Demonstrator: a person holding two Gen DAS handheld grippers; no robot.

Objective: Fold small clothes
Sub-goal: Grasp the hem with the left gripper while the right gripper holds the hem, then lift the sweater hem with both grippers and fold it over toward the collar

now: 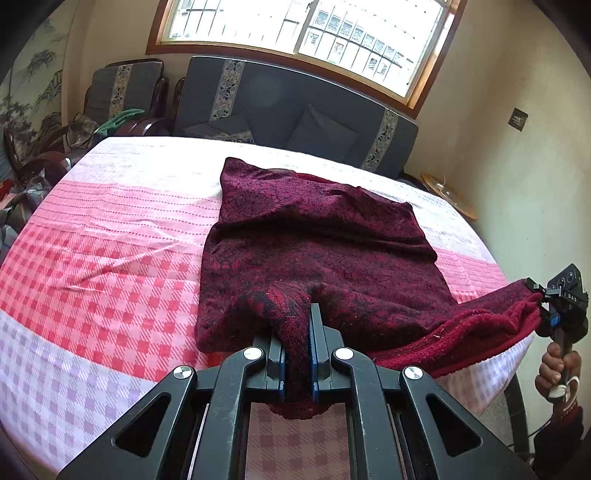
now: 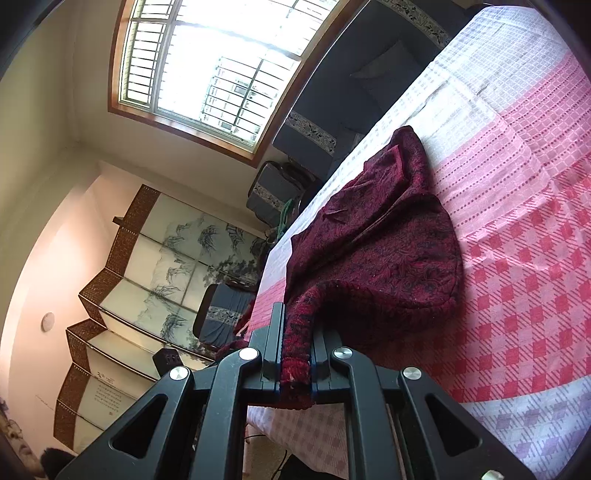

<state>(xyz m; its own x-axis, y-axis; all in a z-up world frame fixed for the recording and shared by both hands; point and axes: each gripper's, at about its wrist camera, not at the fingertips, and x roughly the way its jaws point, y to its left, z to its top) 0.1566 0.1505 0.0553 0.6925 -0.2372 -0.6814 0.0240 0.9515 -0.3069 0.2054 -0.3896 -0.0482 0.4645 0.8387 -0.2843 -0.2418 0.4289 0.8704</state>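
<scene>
A dark red patterned knit garment (image 1: 314, 243) lies spread on the table, whose cloth (image 1: 110, 258) is checked pink and white. My left gripper (image 1: 297, 332) is shut on the garment's near edge, with a bunch of fabric pinched between its blue pads and lifted off the cloth. At the right edge of the left wrist view my right gripper (image 1: 535, 295) grips another corner, held by a hand (image 1: 556, 369). In the right wrist view the right gripper (image 2: 297, 332) is shut on a ribbed hem of the garment (image 2: 376, 251), which rises from the table toward it.
A dark sofa with cushions (image 1: 295, 118) runs behind the table under a bright window (image 1: 303, 33). A painted folding screen (image 2: 159, 266) stands against the wall. A round wooden stand with a glass (image 1: 447, 192) sits by the table's far right corner.
</scene>
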